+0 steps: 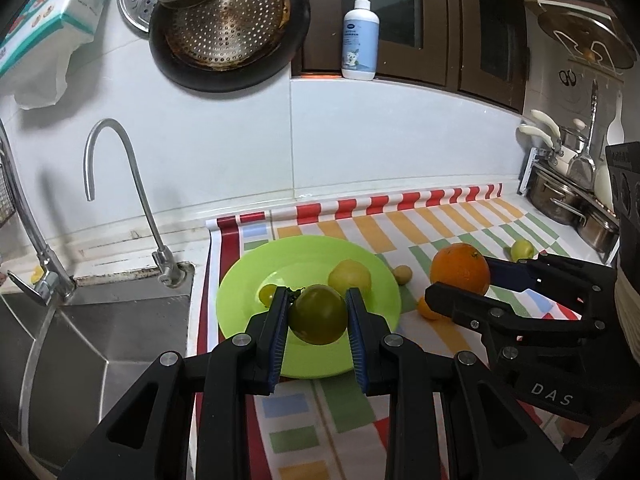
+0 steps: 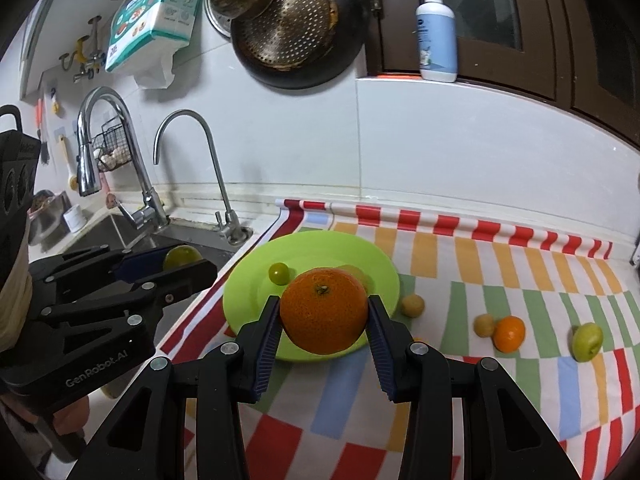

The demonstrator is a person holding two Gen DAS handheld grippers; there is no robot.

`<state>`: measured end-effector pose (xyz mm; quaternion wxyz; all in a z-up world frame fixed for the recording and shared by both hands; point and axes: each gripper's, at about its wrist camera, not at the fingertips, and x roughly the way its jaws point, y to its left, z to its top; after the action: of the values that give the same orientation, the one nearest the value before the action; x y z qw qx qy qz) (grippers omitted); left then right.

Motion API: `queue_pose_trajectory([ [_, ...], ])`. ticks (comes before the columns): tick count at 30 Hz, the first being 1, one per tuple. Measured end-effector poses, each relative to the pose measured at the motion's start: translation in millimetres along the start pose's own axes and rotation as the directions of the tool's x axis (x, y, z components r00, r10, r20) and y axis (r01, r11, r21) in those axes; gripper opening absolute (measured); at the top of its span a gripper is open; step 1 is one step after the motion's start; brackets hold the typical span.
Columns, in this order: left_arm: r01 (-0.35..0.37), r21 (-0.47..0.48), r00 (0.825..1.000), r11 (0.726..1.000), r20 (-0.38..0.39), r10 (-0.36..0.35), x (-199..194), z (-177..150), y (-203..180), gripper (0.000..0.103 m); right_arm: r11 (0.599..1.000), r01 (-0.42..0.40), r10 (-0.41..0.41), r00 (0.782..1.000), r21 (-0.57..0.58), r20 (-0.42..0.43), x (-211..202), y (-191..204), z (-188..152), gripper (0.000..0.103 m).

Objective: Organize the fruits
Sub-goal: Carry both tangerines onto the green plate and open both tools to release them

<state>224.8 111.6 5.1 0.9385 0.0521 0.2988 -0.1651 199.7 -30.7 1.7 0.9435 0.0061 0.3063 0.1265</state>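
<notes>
a dark green round fruit sits low in the centre of the left wrist frame, pinched between two blue pads, raised in front of the near part of the lime green plate. on the plate lie a pale yellow fruit right of centre and a small green one to the left. a large orange, stem scar up, fills the centre of the right wrist frame, clamped between pads before the plate's near rim. right of the plate on the striped cloth lie a small tan fruit, another tan one touching a small orange, and a yellow-green fruit at far right.
</notes>
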Motion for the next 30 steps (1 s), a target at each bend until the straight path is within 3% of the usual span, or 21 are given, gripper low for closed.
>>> queue_pose_trajectory([
  [16,0.007,0.012,0.996,1.0,-0.091,-0.006,66.2,-3.6,32.0,0.028,1.0,-0.016,0.017,0.995,0.01,-0.096,70.6,6.9,5.1,0.043],
  [30,0.036,0.003,0.979,0.999,-0.2,-0.035,121.8,-16.1,44.5,0.028,0.999,-0.026,0.034,0.977,0.041,-0.21,128.8,-0.5,-7.2,0.043],
])
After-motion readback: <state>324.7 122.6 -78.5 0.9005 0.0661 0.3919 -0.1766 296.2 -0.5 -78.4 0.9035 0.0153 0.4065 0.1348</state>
